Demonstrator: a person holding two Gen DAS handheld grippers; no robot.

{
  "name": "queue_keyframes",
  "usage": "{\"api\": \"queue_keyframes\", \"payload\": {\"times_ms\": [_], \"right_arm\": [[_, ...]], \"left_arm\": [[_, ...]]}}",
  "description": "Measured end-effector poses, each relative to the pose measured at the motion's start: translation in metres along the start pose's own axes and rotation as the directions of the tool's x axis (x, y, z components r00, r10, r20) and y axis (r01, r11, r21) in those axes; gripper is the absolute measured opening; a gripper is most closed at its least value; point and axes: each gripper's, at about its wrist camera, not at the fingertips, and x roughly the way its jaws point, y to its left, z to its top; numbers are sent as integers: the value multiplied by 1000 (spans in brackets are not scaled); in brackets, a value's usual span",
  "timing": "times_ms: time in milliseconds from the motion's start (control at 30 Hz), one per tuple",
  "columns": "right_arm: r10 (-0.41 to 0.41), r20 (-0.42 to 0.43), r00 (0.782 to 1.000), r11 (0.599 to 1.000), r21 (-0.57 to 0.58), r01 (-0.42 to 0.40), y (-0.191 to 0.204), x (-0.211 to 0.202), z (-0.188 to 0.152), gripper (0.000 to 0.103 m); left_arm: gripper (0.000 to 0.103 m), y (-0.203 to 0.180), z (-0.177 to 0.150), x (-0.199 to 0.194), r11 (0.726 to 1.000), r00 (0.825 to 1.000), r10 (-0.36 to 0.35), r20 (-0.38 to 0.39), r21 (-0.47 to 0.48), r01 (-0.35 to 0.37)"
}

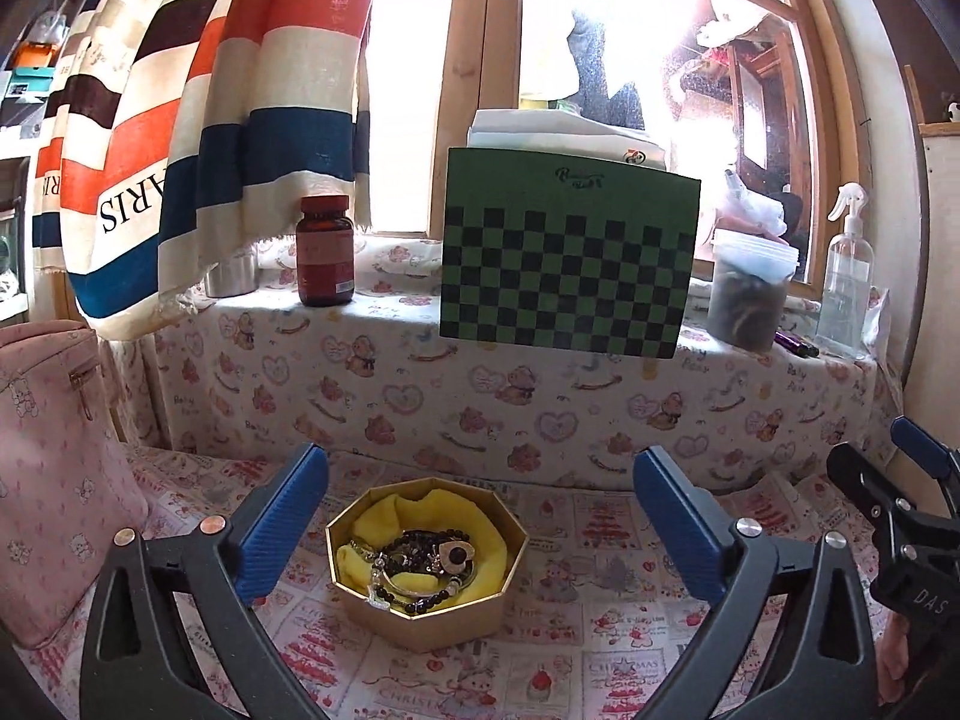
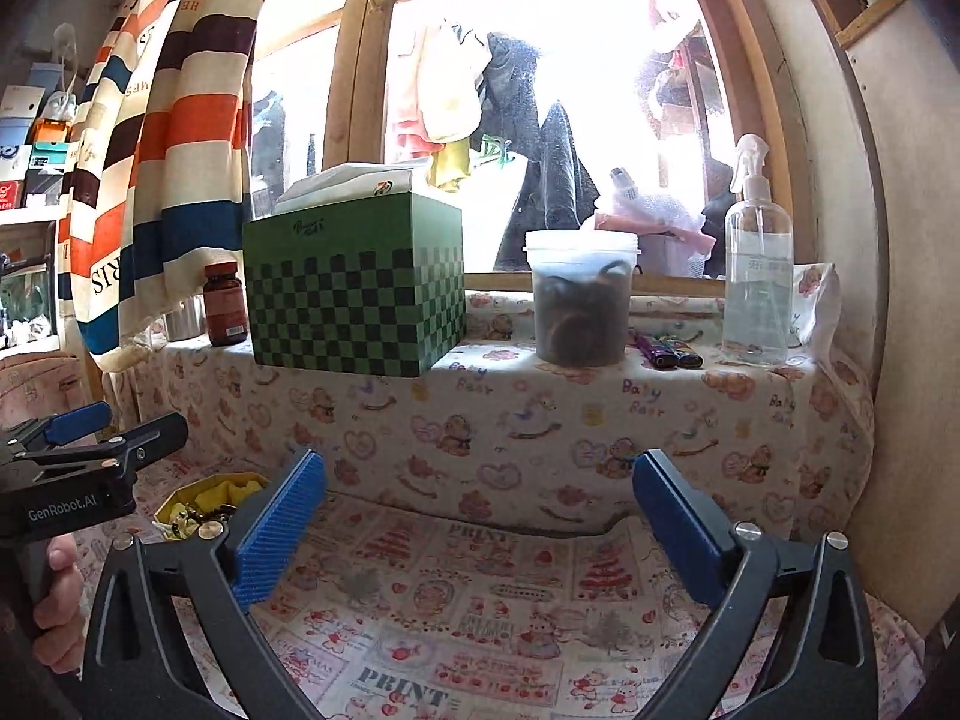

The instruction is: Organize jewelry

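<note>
A gold octagonal box (image 1: 420,621) lined with yellow cloth stands on the printed tablecloth. In it lies a tangle of jewelry (image 1: 423,561): dark bead strings and a silvery bangle. My left gripper (image 1: 480,522) is open, its blue pads wide apart on either side of the box and just short of it, touching nothing. In the right wrist view my right gripper (image 2: 480,522) is open over bare cloth with nothing between its pads. The same box (image 2: 201,507) shows at the left there, partly hidden behind the right gripper's left finger.
A cloth-covered sill behind holds a green checkered box (image 1: 567,276), a brown bottle (image 1: 325,252), a lidded tub (image 1: 750,294), a spray bottle (image 1: 846,288) and lighters (image 2: 666,351). A pink bag (image 1: 54,468) stands at left. Striped curtains (image 1: 198,120) hang above.
</note>
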Motion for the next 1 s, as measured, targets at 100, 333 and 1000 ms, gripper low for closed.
{"api": "queue_keyframes", "payload": {"times_ms": [100,333,1000], "right_arm": [[12,-13,1000,1000,-5,-12,-3,5,-7,103],[-22,-21,1000,998,-53,21,-2,6,-19,103],[-82,-49,995,996,-41,80,-6,12,-22,103]], "left_arm": [[102,-2,-5,4,1000,1000,-3,-3,7,3],[102,-4,-17,13,1000,1000,-14,-14,-4,14],[103,-19,-27,0,997,997,30,77,66,-35]]}}
